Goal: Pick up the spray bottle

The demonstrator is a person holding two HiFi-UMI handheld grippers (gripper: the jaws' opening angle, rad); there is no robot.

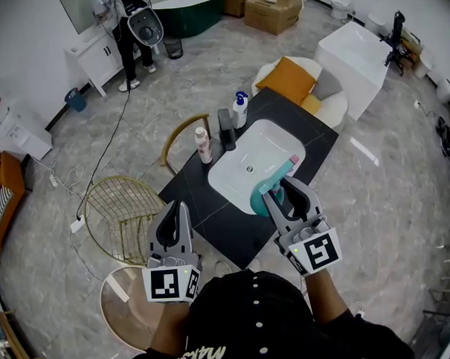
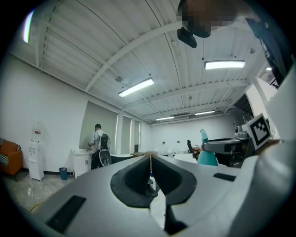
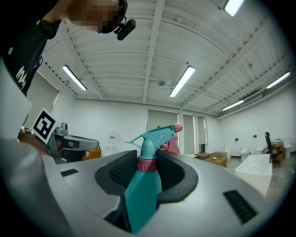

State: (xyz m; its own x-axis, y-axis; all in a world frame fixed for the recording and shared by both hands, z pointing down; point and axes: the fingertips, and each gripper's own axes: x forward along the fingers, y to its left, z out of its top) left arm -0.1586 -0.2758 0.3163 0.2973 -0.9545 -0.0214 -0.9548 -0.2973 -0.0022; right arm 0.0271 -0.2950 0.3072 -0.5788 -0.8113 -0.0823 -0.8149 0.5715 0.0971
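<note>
The teal spray bottle (image 1: pixel 260 201) with a pink nozzle hangs over the near edge of the white sink (image 1: pixel 242 156). My right gripper (image 1: pixel 283 192) is shut on it. In the right gripper view the bottle (image 3: pixel 141 194) stands upright between the dark pads, which press on its neck just below the pink collar. My left gripper (image 1: pixel 176 212) is held level over the counter's near left corner, shut with nothing in it. In the left gripper view its jaws (image 2: pixel 150 161) meet in a thin line, and the spray bottle (image 2: pixel 206 155) shows far to the right.
A black counter (image 1: pixel 211 202) holds the sink, a black faucet (image 1: pixel 226 129), a white pump bottle (image 1: pixel 240 110) and a small pink-capped bottle (image 1: pixel 203 145). A gold wire chair (image 1: pixel 126 216) stands on the left and an orange cushion (image 1: pixel 285 81) behind. A person (image 1: pixel 133 30) stands far back.
</note>
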